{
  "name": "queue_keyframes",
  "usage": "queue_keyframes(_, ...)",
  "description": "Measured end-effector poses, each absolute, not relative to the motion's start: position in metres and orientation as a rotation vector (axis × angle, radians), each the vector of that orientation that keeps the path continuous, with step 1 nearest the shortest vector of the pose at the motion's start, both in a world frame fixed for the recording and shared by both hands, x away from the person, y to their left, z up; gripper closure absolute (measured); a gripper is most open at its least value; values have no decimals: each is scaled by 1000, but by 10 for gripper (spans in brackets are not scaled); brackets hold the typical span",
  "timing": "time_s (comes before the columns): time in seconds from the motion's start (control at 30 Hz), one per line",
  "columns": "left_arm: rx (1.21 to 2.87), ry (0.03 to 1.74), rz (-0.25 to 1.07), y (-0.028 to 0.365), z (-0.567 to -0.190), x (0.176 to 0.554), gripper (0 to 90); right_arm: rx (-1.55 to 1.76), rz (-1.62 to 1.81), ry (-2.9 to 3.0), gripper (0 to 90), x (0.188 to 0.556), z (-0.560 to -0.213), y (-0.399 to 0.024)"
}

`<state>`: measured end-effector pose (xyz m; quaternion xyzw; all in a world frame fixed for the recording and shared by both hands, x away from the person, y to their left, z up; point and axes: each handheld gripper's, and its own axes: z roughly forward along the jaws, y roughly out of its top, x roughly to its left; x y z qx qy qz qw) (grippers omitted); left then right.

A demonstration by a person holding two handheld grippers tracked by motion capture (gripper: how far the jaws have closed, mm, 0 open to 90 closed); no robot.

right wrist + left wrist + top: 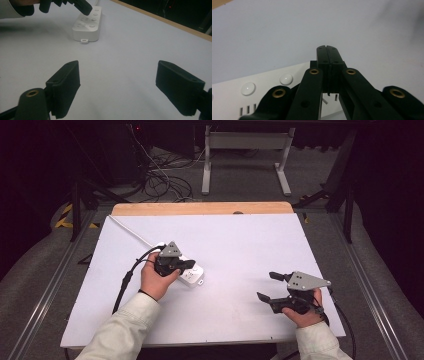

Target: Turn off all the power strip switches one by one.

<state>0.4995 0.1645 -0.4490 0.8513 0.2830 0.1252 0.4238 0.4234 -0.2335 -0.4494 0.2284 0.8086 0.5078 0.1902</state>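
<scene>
On the white table (240,270), a white power strip (192,274) lay left of centre as the left gripper (187,265), jaws pressed together, hovered over its round buttons (286,79), apparently about to press one; a short, aimed push seemed next. The right gripper (267,286) rested spread, empty.

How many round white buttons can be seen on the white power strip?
3 in the right gripper view, in a row along the power strip: near, middle, far. The shut left gripper hangs over the far end and may hide more.
</scene>
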Motion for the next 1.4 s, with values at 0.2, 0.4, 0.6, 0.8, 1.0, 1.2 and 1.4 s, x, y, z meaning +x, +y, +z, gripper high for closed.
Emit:
queue_keyframes(0.2,2152,715,294,160,-458,504,897,641,1427,2274,199,423,-449,-234)
queue_keyframes(0.4,2160,732,297,156,-463,507,897,639,1427,2277,199,423,-450,-233)
queue_keyframes(0.6,2160,736,299,155,-466,509,897,636,1421,2279,199,423,-450,-233)
queue_keyframes(0.8,2162,731,304,156,-467,510,897,633,1419,2280,199,423,-450,-233)
queue_keyframes(1.0,2174,724,296,155,-468,511,898,631,1414,2282,201,423,-450,-232)
queue_keyframes(1.2,2181,720,310,155,-468,510,898,631,1410,2283,203,423,-450,-232)
queue_keyframes(1.4,2183,718,322,154,-468,510,899,628,1408,2283,206,422,-450,-231)
